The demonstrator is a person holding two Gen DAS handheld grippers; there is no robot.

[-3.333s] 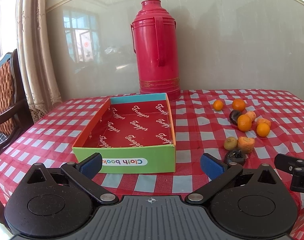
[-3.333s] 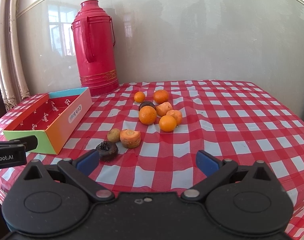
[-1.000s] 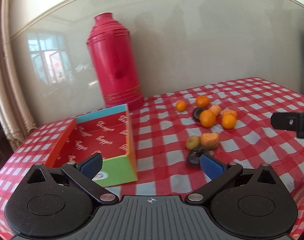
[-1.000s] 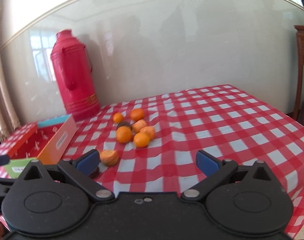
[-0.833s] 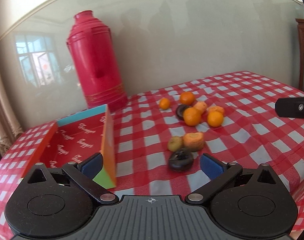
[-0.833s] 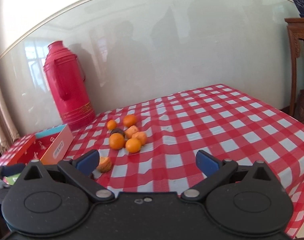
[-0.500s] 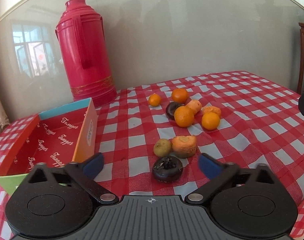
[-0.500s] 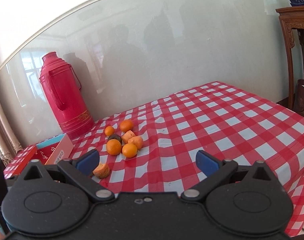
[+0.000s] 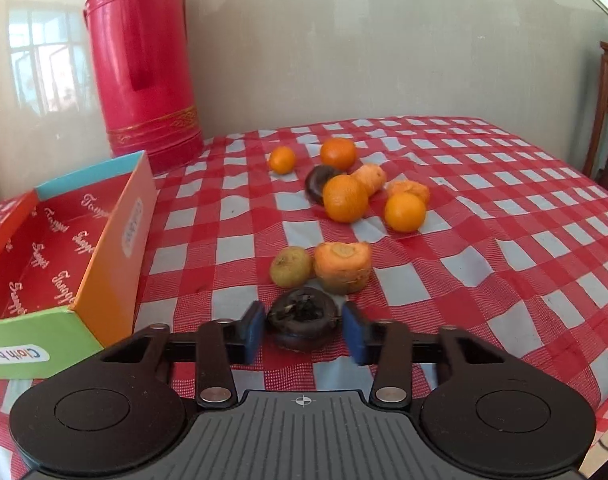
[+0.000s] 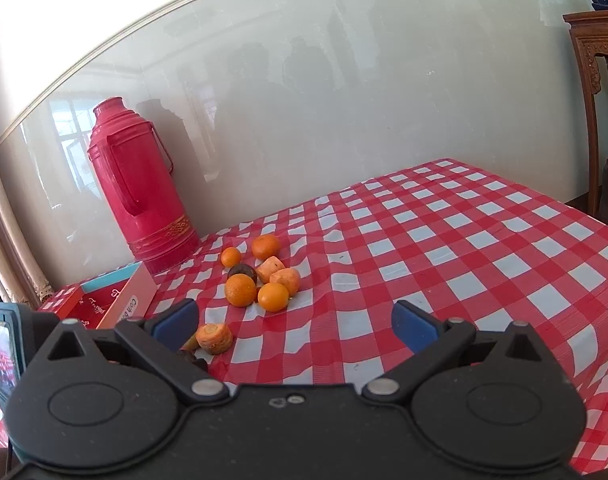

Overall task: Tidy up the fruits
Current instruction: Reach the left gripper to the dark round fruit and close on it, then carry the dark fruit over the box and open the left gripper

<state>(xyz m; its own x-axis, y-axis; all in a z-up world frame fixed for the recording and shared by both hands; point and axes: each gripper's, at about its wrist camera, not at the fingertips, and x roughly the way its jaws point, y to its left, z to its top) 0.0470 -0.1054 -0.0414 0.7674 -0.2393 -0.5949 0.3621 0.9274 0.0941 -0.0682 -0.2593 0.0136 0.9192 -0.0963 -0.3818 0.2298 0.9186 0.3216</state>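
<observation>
My left gripper (image 9: 302,334) has its blue pads close on either side of a dark shrivelled fruit (image 9: 303,317) on the checked cloth; whether they touch it is unclear. Just beyond lie a green-brown fruit (image 9: 291,266) and a carrot stub (image 9: 343,266). Farther back is a cluster of oranges (image 9: 345,198), carrot pieces and another dark fruit (image 9: 317,178). The open cardboard box (image 9: 56,248) with a red lining stands at the left. My right gripper (image 10: 296,326) is open and empty, held high over the table; the cluster shows there too (image 10: 260,280).
A tall red thermos (image 9: 142,64) stands at the back by the glossy wall, behind the box. The table (image 9: 503,208) has a red-and-white checked cloth. A dark wooden stand (image 10: 595,92) is at the far right.
My left gripper swung right from the box, came down to the dark fruit, and its jaws narrowed around it. My right gripper lifted and pulled back from the fruit.
</observation>
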